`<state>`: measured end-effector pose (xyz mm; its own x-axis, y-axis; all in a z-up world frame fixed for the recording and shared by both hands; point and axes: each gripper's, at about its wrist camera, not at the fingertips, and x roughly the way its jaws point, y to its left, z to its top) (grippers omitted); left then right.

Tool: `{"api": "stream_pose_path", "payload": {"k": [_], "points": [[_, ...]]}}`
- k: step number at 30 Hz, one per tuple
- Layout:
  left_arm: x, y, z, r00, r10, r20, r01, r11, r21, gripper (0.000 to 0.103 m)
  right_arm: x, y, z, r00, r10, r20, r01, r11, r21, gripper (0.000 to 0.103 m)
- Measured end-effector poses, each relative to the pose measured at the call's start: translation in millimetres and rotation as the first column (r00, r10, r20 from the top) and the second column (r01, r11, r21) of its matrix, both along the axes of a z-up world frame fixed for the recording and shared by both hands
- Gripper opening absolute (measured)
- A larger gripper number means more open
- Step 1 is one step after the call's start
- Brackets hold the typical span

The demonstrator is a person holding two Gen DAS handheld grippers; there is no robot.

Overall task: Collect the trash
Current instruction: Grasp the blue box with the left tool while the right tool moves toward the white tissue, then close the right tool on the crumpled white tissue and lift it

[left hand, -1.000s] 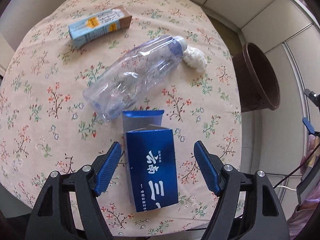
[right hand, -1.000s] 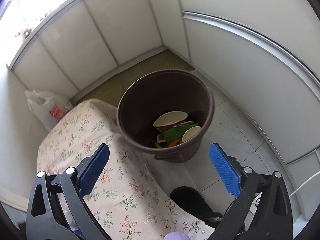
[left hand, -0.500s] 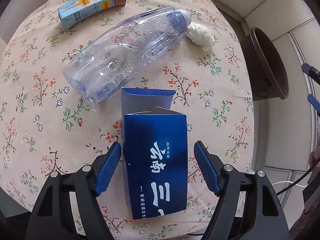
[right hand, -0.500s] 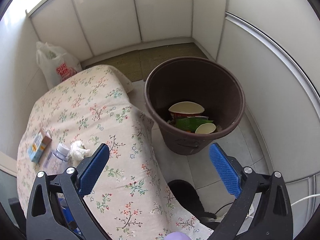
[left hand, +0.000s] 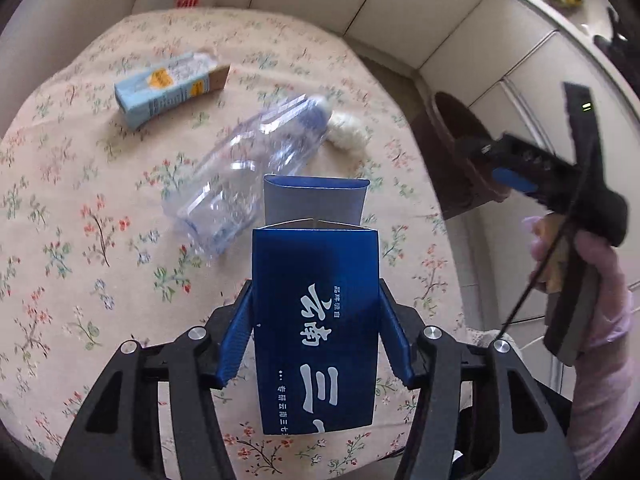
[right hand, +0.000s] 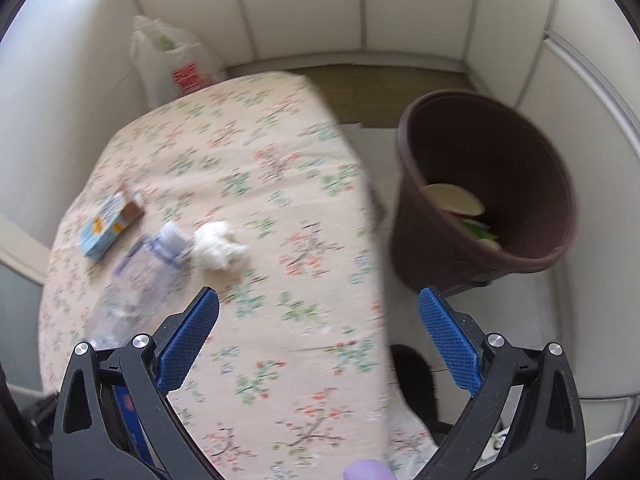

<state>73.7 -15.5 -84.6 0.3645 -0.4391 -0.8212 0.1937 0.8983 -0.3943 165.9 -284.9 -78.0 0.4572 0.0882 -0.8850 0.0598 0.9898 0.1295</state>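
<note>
The left tongs (left hand: 314, 336) are closing on a dark blue carton (left hand: 316, 320) with white lettering; their blue pads are seen pressed against its two long sides, and the carton's top flap stands open at the far end. The carton is held above the near edge of the counter (left hand: 80, 240), which is covered by a floral cloth.

Just beyond the carton a clear plastic bottle (left hand: 248, 168) lies on its side near the middle of the counter, its capped end pointing towards the far right edge. A crumpled white tissue (left hand: 348, 136) is found touching or just beside the cap. A small light blue carton (left hand: 168, 88) lies well apart from the bottle, towards the far left edge.

The right tongs (right hand: 318, 332) are spread wide with nothing between them, and are held over the right side of the counter. In the left wrist view they are seen from the side, gripped by a hand (left hand: 592, 280) in a pale glove.

A brown bin (right hand: 492, 192) stands on the floor off the counter's right edge, with paper bowls and green wrapping seen inside. A white plastic bag (right hand: 176, 64) is propped against the wall past the far edge.
</note>
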Motion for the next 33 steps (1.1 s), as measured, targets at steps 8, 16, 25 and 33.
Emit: {"api": "stream_pose_path", "payload": {"k": [8,16,25,33], "points": [[26,75,33,0.976,0.183,0.120,-0.162,0.973,-0.162,0.057,13,27,-34,0.991,0.103,-0.087,-0.080,0.969,0.235,0.086],[29,116,47,0.960,0.263,0.102,-0.230,0.939,-0.257,0.057,57,59,-47,0.988,0.118,-0.096,-0.104,0.986,0.132,0.081],[28,133,42,0.960,0.272,0.059,-0.245,0.926,-0.288,0.057,82,91,-69,0.969,0.201,-0.143,-0.198,0.979,0.039,0.065],[30,131,39,0.963,0.267,0.049,-0.243,0.929,-0.280,0.057,87,88,-72,0.976,0.179,-0.127,-0.173,0.983,0.054,0.031]]}}
